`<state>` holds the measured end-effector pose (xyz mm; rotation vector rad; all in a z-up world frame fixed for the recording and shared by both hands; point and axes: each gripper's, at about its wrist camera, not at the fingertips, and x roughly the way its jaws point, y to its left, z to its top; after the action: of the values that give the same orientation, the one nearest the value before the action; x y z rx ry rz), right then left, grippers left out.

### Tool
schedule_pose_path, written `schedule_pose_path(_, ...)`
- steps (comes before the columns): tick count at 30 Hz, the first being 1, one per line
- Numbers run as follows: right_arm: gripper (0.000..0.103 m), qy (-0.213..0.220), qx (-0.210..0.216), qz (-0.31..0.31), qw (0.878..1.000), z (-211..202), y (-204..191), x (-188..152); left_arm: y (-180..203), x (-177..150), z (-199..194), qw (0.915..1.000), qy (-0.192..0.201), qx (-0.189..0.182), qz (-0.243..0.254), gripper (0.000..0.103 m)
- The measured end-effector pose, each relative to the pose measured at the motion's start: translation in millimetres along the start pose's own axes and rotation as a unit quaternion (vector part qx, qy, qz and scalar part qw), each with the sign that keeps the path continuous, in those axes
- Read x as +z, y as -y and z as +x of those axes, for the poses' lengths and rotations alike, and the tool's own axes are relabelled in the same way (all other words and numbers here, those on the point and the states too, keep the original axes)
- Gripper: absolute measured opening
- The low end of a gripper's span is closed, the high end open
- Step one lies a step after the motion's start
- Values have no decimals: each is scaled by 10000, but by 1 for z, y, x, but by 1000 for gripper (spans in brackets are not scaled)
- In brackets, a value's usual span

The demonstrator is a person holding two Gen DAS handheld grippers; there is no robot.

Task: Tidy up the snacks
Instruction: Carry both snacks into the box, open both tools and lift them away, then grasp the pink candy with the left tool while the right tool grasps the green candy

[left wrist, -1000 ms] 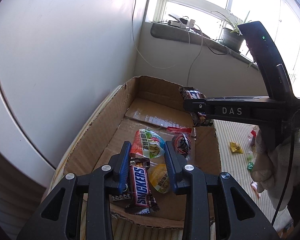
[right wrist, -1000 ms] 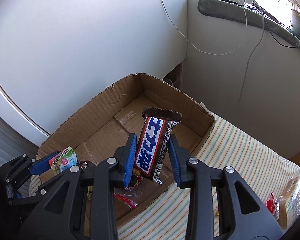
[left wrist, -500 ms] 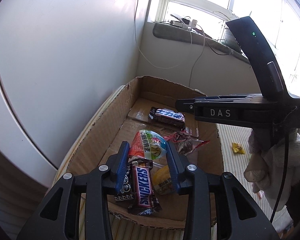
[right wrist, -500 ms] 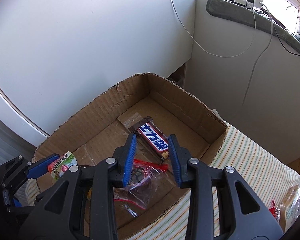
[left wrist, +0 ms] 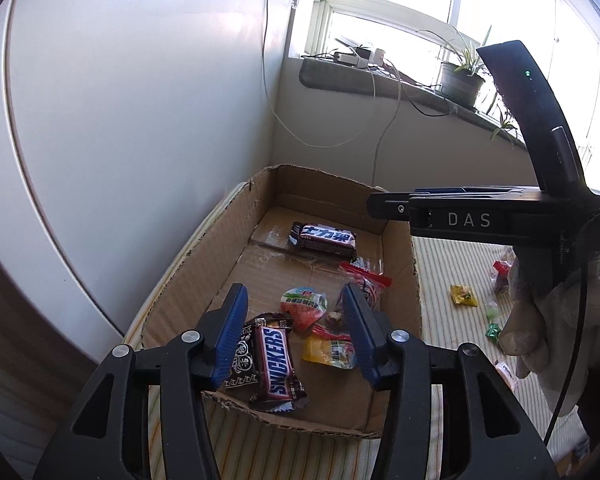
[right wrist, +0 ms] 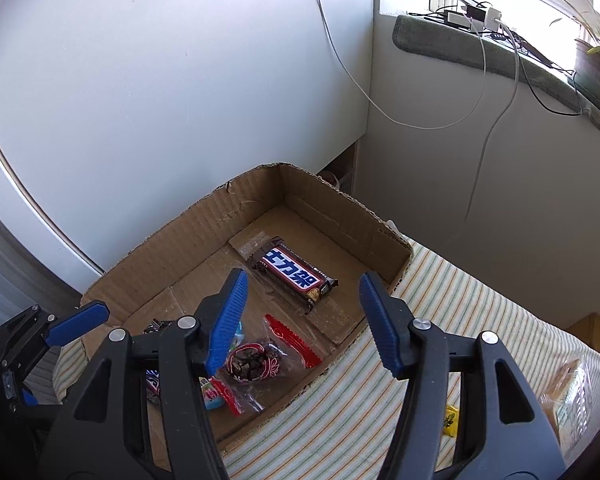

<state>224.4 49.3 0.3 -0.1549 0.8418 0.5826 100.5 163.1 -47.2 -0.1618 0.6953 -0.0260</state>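
A shallow cardboard box (left wrist: pixel 204 264) (right wrist: pixel 340 200) sits on a striped cloth. A blue-labelled chocolate bar (left wrist: pixel 325 238) (right wrist: pixel 294 274) lies flat at its far end. Nearer lie a Snickers bar (left wrist: pixel 278 360), a dark candy packet (left wrist: pixel 242 364), a green-and-red jelly cup (left wrist: pixel 304 305), a yellow jelly cup (left wrist: pixel 330 354) and a clear bag with a red strip (left wrist: pixel 364 280) (right wrist: pixel 260 360). My left gripper (left wrist: pixel 294 328) is open and empty above the near snacks. My right gripper (right wrist: pixel 302 312) is open and empty above the box's right side.
Loose snacks lie on the striped cloth right of the box: a yellow candy (left wrist: pixel 463 295) (right wrist: pixel 451 420), a red one (left wrist: pixel 502 270) and green ones (left wrist: pixel 493 330). A clear packet (right wrist: pixel 572 400) lies far right. White walls stand behind; a windowsill with cables and a potted plant (left wrist: pixel 460 80).
My right gripper opened and dropped the blue-labelled bar into the far end of the box. My left gripper opened and released the jelly cup among the near snacks. Both drew back.
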Motion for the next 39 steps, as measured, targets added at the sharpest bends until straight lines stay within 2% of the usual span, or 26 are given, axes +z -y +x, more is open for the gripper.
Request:
schedule_pose_path(11,61,273,-149,244,9992,-46,29,-27,26,-7,-21,9998,125,-119,111,48)
schedule_pose_path(18,61,543,-275,226,9979,-85,50,-51,52,-14,-28,9990,141,-355,235,48)
schedule_pose_path(23,61,493,-469,198,9975,-107,71,-76,78,-20,-23,9974,18,-621,363,43)
schedule_pose_path(29,61,146,-539,202,9982,-109,96,-109,109,-34,-12,9942,-239,-893,554,37)
schedule_pose_path(36,61,-406,-138,227,9988,-88,118,-143,144,-53,6,9870,-702,-1273,684,29)
schedule_pose_path(37,60,-475,-97,207,9986,-85,120,-147,149,-57,8,9856,-770,-1325,712,28)
schedule_pose_path(39,50,-626,29,181,9979,-77,123,-154,162,-64,13,9821,-920,-1445,779,28)
